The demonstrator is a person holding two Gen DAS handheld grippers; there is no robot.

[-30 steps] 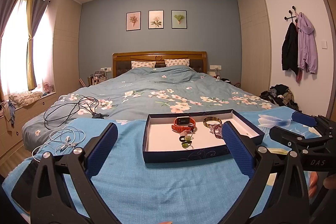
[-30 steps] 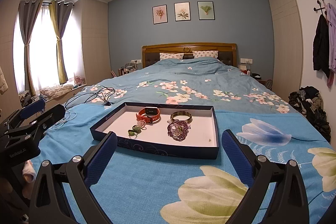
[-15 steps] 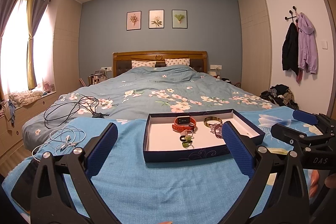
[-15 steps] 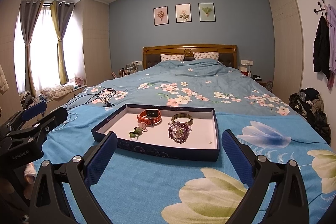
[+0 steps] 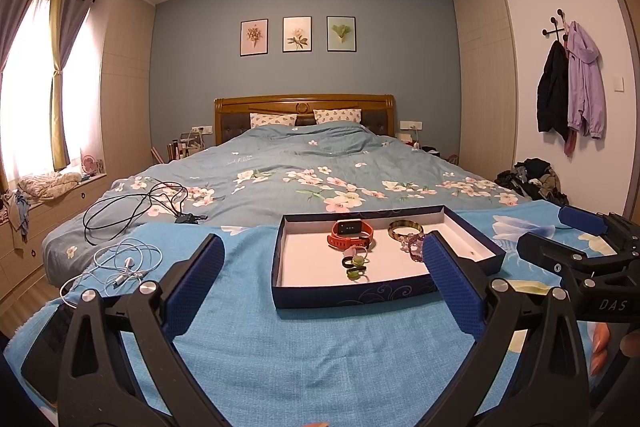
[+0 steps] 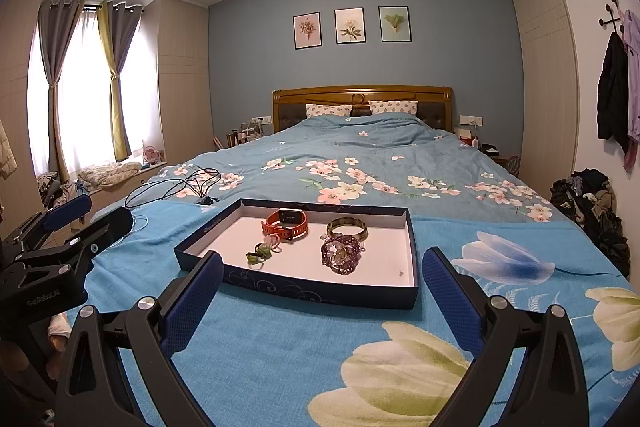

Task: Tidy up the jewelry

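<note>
Fingers [image 6: 192,303] of right gripper [image 6: 322,301] spread wide, empty; left gripper [image 5: 322,289] likewise. Straight ahead on the bed [image 6: 280,355], navy tray [image 6: 320,289], long axis crosswise, holding purple bracelet [image 6: 340,253], nearer the right.

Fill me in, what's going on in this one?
A person holds a two-finger gripper in each hand over a bed, set to organize jewelry. Both the left gripper and the right gripper are open and empty, short of the dark blue tray on the blue blanket. In the tray lie an orange smartwatch, a gold bangle, a purple beaded bracelet and small green rings. Nothing is gripped yet.
</note>
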